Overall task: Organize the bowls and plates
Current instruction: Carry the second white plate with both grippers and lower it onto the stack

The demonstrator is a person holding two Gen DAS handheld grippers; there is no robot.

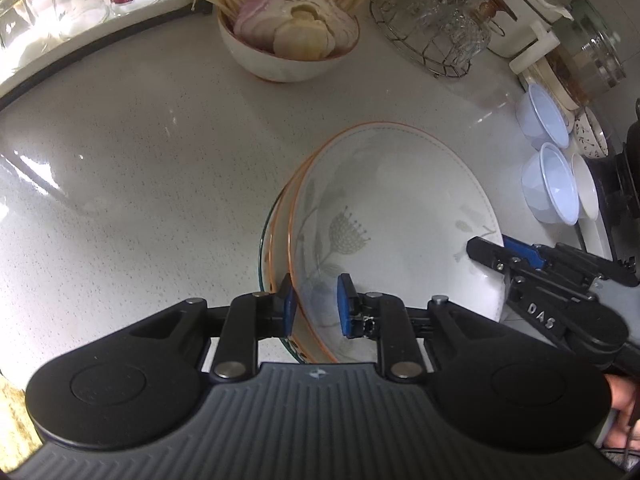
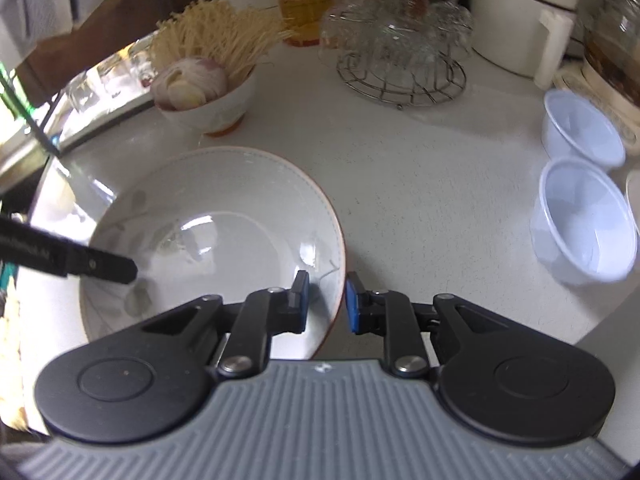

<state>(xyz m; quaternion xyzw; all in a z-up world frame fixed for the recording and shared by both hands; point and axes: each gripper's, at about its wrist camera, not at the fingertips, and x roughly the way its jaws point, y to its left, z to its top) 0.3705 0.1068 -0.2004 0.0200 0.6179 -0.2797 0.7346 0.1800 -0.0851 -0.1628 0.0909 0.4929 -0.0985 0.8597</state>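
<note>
A white plate with a grey flower pattern and an orange rim [image 1: 400, 200] lies on top of a small stack on the pale counter. Below it an orange-rimmed dish and a green-rimmed dish [image 1: 265, 256] peek out. My left gripper [image 1: 316, 306] straddles the stack's near-left rim, one blue pad outside and one inside with a gap, so it is open. My right gripper [image 2: 326, 302] straddles the plate's [image 2: 216, 232] right rim the same way, with daylight beside the pads. It also shows in the left wrist view as the right gripper [image 1: 496, 250].
A bowl of sliced onion and garlic [image 1: 288, 36] stands behind the stack, with dry noodles at its back. A wire rack of glasses [image 1: 432, 28] is at the back right. Two clear plastic tubs [image 2: 580, 132] [image 2: 584, 220] sit to the right. Upturned glasses [image 1: 80, 0] line the far left.
</note>
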